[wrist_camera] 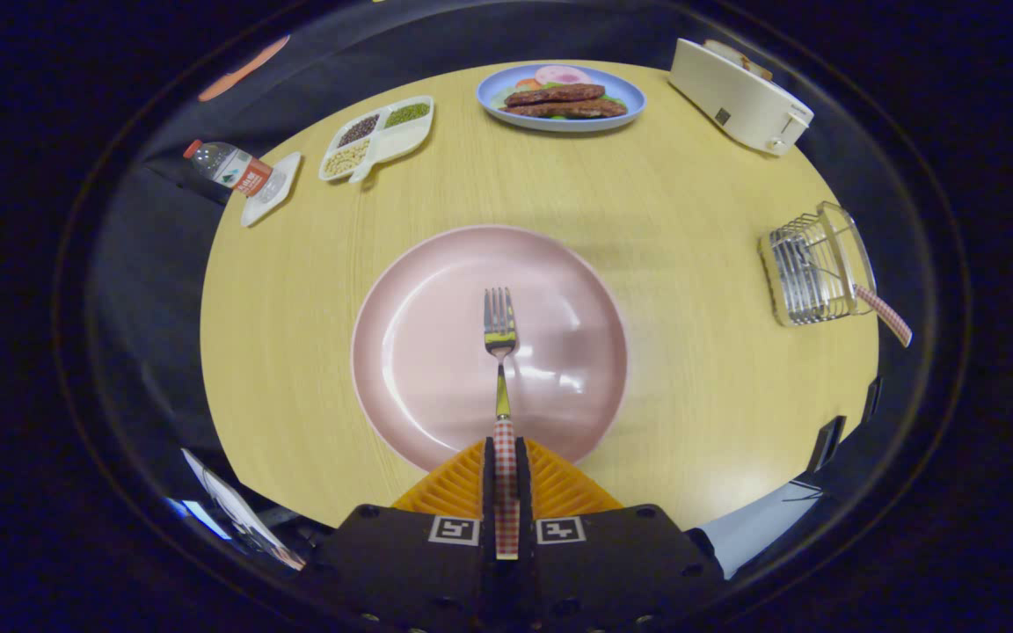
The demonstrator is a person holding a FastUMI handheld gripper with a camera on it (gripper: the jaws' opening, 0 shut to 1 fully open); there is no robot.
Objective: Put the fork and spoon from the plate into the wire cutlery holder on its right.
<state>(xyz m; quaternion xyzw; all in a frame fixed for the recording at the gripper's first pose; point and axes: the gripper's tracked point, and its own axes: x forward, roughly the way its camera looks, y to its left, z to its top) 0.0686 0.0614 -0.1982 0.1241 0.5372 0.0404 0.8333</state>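
Note:
My gripper (506, 453) is shut on the fork (500, 352), both fingers pressing its checked handle. The fork's metal tines point straight ahead over the middle of the pink plate (410, 352). Whether the fork is lifted or resting on the plate I cannot tell. To the right, near the table's edge, stands the wire cutlery holder (810, 268). A checked handle (885, 315), like the fork's, sticks out of its right side; what utensil it belongs to is hidden by the wires.
At the far side of the round wooden table (691, 220) sit a blue plate of food (561, 97), a white toaster (739, 97), a divided dish of beans (376, 136) and a bottle (229, 167) lying on a small white tray.

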